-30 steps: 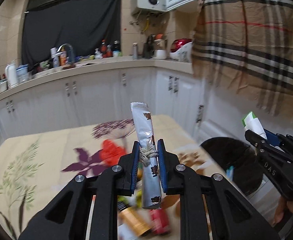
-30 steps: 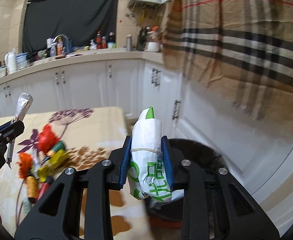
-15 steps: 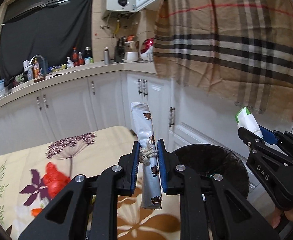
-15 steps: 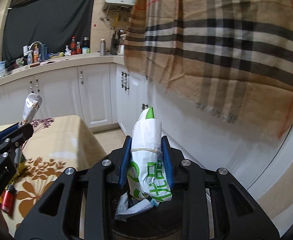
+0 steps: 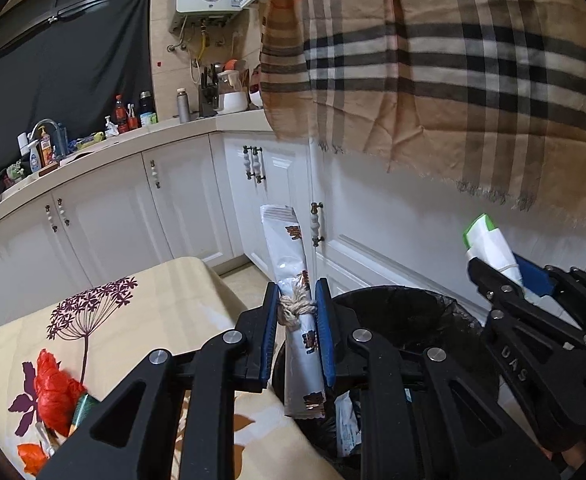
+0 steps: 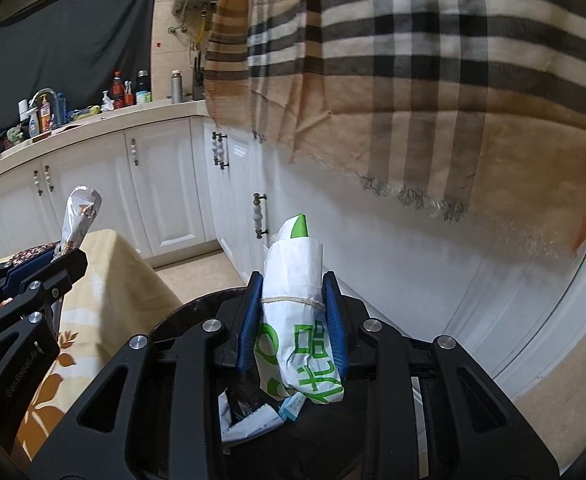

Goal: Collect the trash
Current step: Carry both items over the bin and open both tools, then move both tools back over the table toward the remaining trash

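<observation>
My left gripper (image 5: 296, 300) is shut on a rolled silver snack packet (image 5: 287, 248) tied with twine and held upright over the near left rim of the black-lined trash bin (image 5: 397, 294). My right gripper (image 6: 292, 292) holds a white and green paper roll (image 6: 293, 264) bound with a rubber band, directly above the bin (image 6: 191, 308). Its jaws are opening, with the roll still between the pads and touching them. Each gripper shows in the other's view: the right gripper (image 5: 493, 276) at the right, the left gripper (image 6: 67, 258) at the left.
Crumpled paper wrappers (image 6: 253, 420) lie inside the bin. A table with a floral cloth (image 5: 141, 320) stands left of it, with red trash (image 5: 55, 390) on it. White cabinets (image 5: 197, 208) and a hanging plaid cloth (image 5: 453, 60) stand behind the bin.
Both grippers have swung right, off the table and over the bin, each still carrying its roll. The table's trash has slid out to the left of both views.
</observation>
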Demonstrator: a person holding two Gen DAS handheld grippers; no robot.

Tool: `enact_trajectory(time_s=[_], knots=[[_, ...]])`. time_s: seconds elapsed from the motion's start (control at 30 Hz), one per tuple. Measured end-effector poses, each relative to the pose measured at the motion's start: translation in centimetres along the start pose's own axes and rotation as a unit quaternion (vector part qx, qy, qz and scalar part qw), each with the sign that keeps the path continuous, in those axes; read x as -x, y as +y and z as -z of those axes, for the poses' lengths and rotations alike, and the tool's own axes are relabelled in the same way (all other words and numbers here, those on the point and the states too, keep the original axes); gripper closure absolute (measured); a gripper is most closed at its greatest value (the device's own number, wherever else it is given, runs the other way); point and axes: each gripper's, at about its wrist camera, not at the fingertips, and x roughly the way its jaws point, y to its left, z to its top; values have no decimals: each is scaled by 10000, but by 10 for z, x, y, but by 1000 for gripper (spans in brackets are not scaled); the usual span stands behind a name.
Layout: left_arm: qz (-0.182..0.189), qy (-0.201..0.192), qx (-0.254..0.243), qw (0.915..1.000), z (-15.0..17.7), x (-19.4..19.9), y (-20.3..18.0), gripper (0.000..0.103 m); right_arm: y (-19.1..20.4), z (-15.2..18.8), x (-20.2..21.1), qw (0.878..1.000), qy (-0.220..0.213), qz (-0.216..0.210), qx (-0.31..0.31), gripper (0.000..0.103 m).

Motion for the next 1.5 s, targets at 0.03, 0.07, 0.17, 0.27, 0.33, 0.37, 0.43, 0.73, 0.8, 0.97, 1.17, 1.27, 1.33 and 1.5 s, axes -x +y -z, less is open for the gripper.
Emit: enact_trajectory(time_s=[0.03,0.07,0.17,0.27,0.33,0.37,0.43,0.73,0.8,0.97,1.17,1.27,1.33,1.5], knots=[[-19,33,-5,10000,0,-3,-1,77,-2,1,-3,10000,11,18,-28,66],[-37,84,-5,10000,1,-7,-1,72,-3,1,-5,10000,44,2,-48,64],[-39,189,64,9998,3,-15,1,68,-6,3,-7,9999,78,31,-73,61],[-35,249,127,9996,5,-18,3,64,-6,4,-7,9999,92,41,-43,61],[-36,277,143,9995,6,-18,4,64,-6,5,-6,9999,105,42,-23,61],[-30,276,148,9995,6,-17,5,63,-5,5,-6,9999,112,47,-18,61],[-53,260,154,9995,6,-15,6,61,-5,6,-3,9999,125,43,-21,61],[-156,161,296,9993,7,12,25,49,8,6,18,9999,117,-54,59,55],[-204,174,347,9990,8,19,31,48,12,6,24,9999,98,-82,86,55],[-348,224,495,9979,16,39,52,47,24,9,39,9996,135,-210,138,55],[-628,292,637,9956,32,70,82,45,46,17,61,9983,197,-510,220,55],[-819,331,699,9936,43,88,100,45,62,23,73,9967,249,-715,295,55],[-946,355,760,9920,52,99,113,45,74,27,81,9953,264,-855,360,55],[-1365,524,944,9847,80,128,148,45,109,39,102,9891,352,-1311,568,55]])
